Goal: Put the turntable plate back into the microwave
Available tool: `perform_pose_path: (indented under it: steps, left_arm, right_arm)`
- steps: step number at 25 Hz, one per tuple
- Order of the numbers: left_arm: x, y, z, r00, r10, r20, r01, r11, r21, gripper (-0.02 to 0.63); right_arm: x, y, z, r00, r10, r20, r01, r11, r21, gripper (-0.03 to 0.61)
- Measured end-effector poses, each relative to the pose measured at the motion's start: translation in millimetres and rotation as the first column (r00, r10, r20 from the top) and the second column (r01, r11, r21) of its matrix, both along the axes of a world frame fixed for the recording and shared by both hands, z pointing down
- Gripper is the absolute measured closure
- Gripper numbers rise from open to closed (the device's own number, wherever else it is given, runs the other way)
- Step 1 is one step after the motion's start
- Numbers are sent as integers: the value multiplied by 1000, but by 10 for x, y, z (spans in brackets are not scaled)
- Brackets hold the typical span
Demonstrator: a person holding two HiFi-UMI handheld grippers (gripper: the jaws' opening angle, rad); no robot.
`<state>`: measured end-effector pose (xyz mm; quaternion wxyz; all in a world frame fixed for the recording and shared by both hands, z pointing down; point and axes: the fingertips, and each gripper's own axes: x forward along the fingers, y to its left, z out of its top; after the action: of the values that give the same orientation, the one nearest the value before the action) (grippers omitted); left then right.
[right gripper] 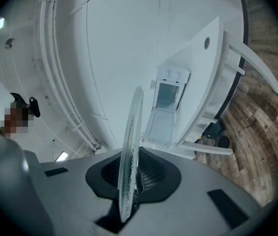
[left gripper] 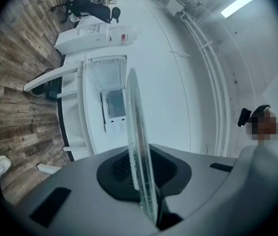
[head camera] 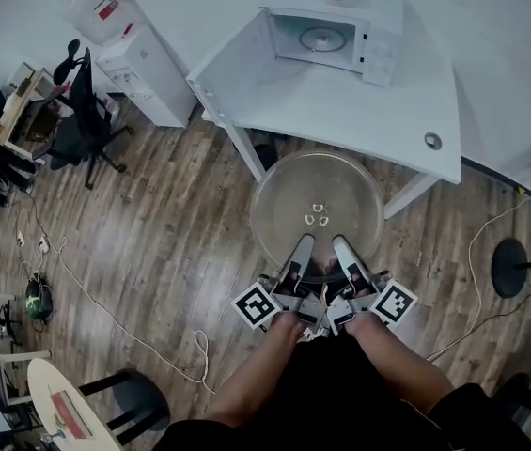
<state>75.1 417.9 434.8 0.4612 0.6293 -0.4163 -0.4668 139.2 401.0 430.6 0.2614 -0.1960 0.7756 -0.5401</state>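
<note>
The left gripper (head camera: pixel 301 248) and right gripper (head camera: pixel 345 250) each pinch the near rim of the glass turntable plate (head camera: pixel 317 200), held flat above the wooden floor (head camera: pixel 171 252). The white table (head camera: pixel 340 116) lies between the plate and the microwave (head camera: pixel 333 38), whose door (head camera: pixel 232 64) hangs open. A water dispenser (head camera: pixel 133 54) and an office chair (head camera: pixel 82 120) stand at the left.

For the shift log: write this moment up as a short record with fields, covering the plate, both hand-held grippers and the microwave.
Plate: glass turntable plate, held roughly level over the wooden floor, short of the white table
Left hand-held gripper: shut on the plate's near rim
Right hand-held gripper: shut on the same near rim, beside the left
Microwave: on that table, door open
Task status: plate not yet inside
</note>
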Motion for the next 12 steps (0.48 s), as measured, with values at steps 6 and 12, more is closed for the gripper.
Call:
perform_pose_path:
  steps: [6,12]
  left_arm:
    - [-70,-545,46,1000,18,3,-18,1000,-1,568]
    - [-236,-1229,48,1000,5,-15,-5,1000,0,568]
  right_arm:
    - [-67,-532,58,1000,17,5,-16,1000,-18,529]
    - [-247,-1228,43,1000,-2,15,2,999,-44,532]
